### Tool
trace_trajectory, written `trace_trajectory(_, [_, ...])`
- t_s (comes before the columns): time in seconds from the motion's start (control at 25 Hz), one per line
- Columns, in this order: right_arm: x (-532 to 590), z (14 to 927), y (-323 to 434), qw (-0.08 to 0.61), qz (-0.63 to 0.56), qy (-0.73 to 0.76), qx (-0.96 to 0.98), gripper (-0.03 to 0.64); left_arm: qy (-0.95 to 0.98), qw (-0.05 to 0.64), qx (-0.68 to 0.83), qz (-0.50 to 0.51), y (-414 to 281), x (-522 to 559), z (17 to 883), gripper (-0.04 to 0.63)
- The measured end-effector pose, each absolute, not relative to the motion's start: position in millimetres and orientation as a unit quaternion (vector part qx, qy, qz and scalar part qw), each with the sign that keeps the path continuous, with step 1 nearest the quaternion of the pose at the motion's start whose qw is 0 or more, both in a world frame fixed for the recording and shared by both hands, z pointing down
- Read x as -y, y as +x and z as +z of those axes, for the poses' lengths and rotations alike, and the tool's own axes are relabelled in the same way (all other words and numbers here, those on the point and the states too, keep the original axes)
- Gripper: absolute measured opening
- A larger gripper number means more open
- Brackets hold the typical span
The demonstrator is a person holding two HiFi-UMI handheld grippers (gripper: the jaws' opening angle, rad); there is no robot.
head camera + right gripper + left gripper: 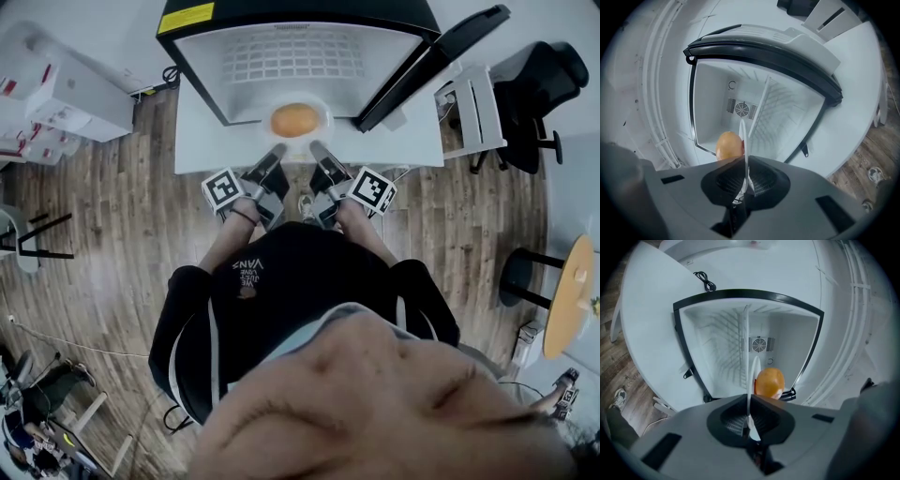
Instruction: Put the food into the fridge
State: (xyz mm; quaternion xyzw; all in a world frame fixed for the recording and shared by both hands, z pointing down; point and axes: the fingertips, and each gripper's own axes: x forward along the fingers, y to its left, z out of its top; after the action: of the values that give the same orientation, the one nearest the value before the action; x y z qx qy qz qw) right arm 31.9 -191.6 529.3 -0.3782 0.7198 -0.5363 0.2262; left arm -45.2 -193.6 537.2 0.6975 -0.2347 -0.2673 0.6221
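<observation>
The left hand-held gripper [276, 153] and the right hand-held gripper [320, 150] each pinch the rim of a white plate [324, 117]. It carries round orange food [295, 120] at the mouth of the open fridge [202, 89]. Uneven hands could tilt the plate and roll the food off, or the rim could strike the wire shelf [724, 341].

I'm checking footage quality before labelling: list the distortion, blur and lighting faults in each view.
Head view: fisheye bends the floorboards, a blurred patch covers the bottom, the food is brightly lit. Left gripper view: dark round corners, fridge frame bowed. Right gripper view: same dark corners, shelf shadows streak the fridge wall.
</observation>
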Motion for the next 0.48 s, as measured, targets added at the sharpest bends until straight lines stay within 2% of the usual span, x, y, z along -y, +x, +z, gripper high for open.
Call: trace_trajectory(0.48, [221, 516, 31, 0.234, -0.527, -0.358, -0.735, 0.021, 0.706, 0.609, 0.232, -0.275, -44, 221, 524, 0.026])
